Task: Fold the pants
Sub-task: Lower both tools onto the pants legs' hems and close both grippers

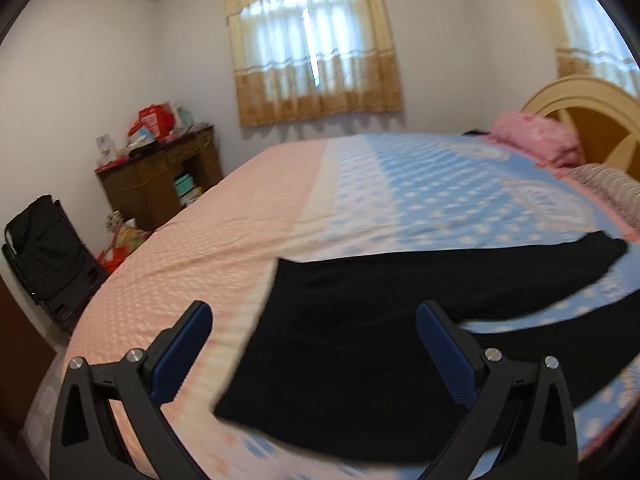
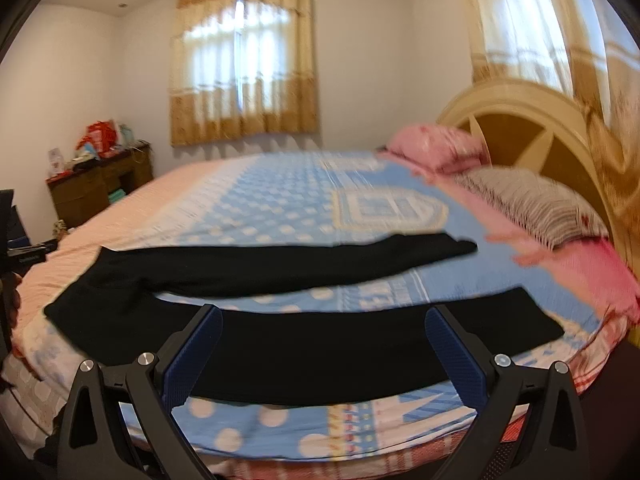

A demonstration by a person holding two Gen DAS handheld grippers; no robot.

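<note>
Matt black cloth for the pants (image 1: 360, 344), soft and lint-free in look, spread just beyond the left gripper (image 1: 314, 354). Ribbed blue rubbery pads (image 2: 456, 360) on the right gripper (image 2: 324, 356), set in matt black plastic with bright metal screws. Printed cotton-like bedsheet (image 2: 280, 208) beneath. Glossy painted wood on the headboard (image 2: 520, 120) far right; sheer cloth curtains (image 1: 312, 48) ahead.

Black pants (image 2: 280, 276), unfolded, flat on bed, legs spread apart

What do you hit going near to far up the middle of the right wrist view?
Right gripper, open → near leg of the black pants → strip of blue bedspread → far pant leg → more bedspread → curtained window.
</note>
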